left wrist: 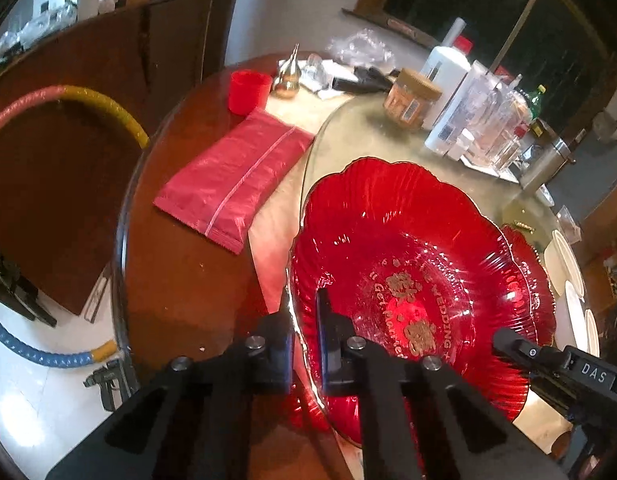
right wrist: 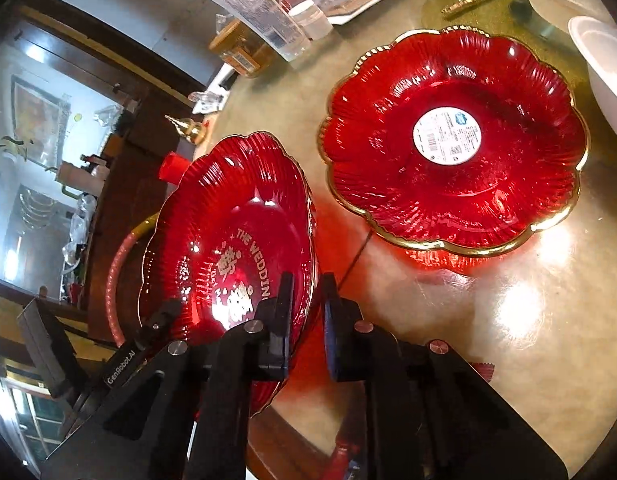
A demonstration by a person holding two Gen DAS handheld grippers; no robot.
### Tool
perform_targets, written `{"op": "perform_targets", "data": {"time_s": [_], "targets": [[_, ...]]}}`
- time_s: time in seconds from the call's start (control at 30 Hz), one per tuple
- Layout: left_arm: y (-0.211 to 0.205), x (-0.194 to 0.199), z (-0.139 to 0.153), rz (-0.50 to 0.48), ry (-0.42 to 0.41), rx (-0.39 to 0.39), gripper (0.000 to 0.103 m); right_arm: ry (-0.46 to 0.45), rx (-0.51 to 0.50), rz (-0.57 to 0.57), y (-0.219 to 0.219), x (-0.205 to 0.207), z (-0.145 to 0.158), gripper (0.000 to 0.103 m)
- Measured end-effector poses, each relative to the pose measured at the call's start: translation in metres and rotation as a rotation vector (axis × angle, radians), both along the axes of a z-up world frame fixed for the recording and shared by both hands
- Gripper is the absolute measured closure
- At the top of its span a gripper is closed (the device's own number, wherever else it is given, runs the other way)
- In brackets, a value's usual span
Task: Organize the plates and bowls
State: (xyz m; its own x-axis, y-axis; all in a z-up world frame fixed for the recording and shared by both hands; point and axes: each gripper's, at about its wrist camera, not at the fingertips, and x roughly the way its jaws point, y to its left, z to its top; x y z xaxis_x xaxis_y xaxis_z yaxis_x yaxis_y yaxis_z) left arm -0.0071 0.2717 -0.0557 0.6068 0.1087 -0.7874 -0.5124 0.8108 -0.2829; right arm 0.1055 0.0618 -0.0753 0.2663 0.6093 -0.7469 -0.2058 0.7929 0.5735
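Note:
A red scalloped glass plate with gold wedding lettering is held above the table by both grippers. My left gripper is shut on its near rim. My right gripper is shut on its opposite rim; the right gripper also shows in the left wrist view. A second red plate with a gold rim and a white round sticker lies flat on the glass turntable; part of it shows behind the held plate. White bowls stand at the right.
A pink packet, a red cup and a gold gourd ornament lie on the brown table. Bottles, a jar and clear containers crowd the turntable's far side. A hoop leans at the left.

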Motion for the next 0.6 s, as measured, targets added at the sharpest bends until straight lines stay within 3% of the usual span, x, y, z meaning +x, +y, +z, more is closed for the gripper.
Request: {"op": "perform_targets", "data": {"time_s": [0.2, 0.6], "targets": [[0.0, -0.009, 0.025, 0.028, -0.066, 0.072, 0.096, -0.051, 0.016, 0.033, 0.006, -0.004, 0.013, 0.09], [0.006, -0.004, -0.003, 0.042, 0.006, 0.036, 0.093, -0.004, 0.001, 0.041, 0.012, -0.002, -0.004, 0.09]]}}
